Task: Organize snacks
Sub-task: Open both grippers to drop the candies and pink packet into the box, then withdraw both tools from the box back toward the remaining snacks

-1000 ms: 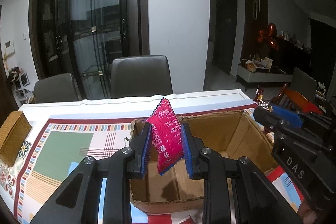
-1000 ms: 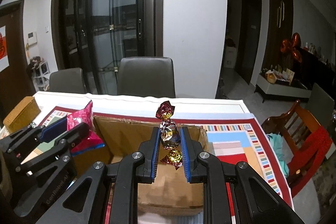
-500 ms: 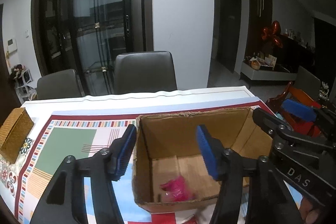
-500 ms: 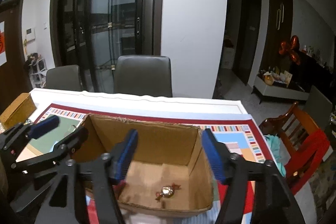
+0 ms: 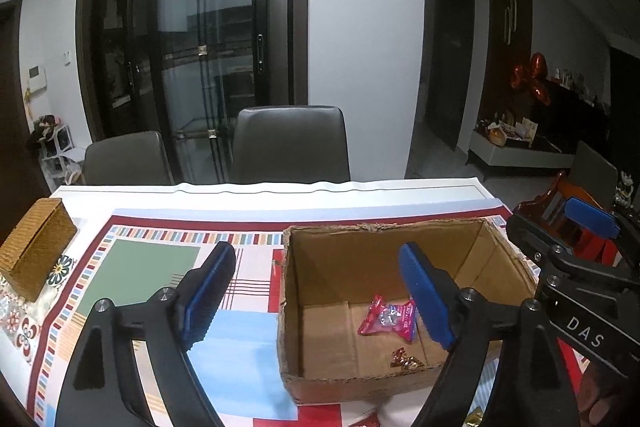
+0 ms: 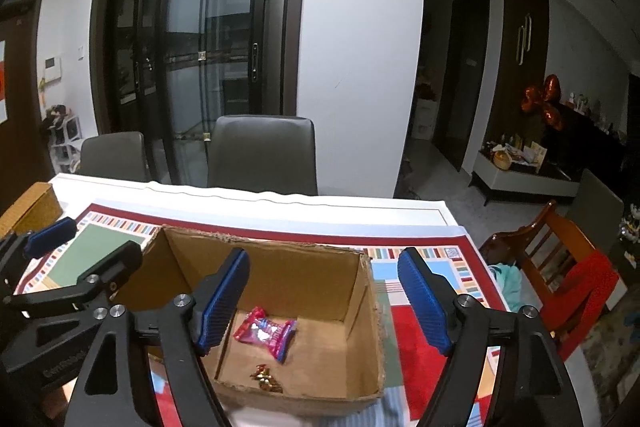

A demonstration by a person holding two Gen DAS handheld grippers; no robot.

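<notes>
- The left hand-held gripper is seen wide open, with nothing between its blue pads; it is held above the left wall of the cardboard box.
- The right hand-held gripper is also spread wide and carries nothing; it is held over the same box, and it is seen at the right edge of the left wrist view as well.
- The box is placed open-topped on the tabletop, which is covered with a patterned cloth.
- A pink snack packet is found lying flat on the box floor. In the right wrist view its long axis runs from upper left to lower right, with the crimped ends pointing to those two sides.
- A small candy in gold and red foil is lying on the box floor too, nearer to the front wall and apart from the packet; which way it points cannot be told.
- A woven basket is placed on the tabletop, well apart to the left of the box.
</notes>
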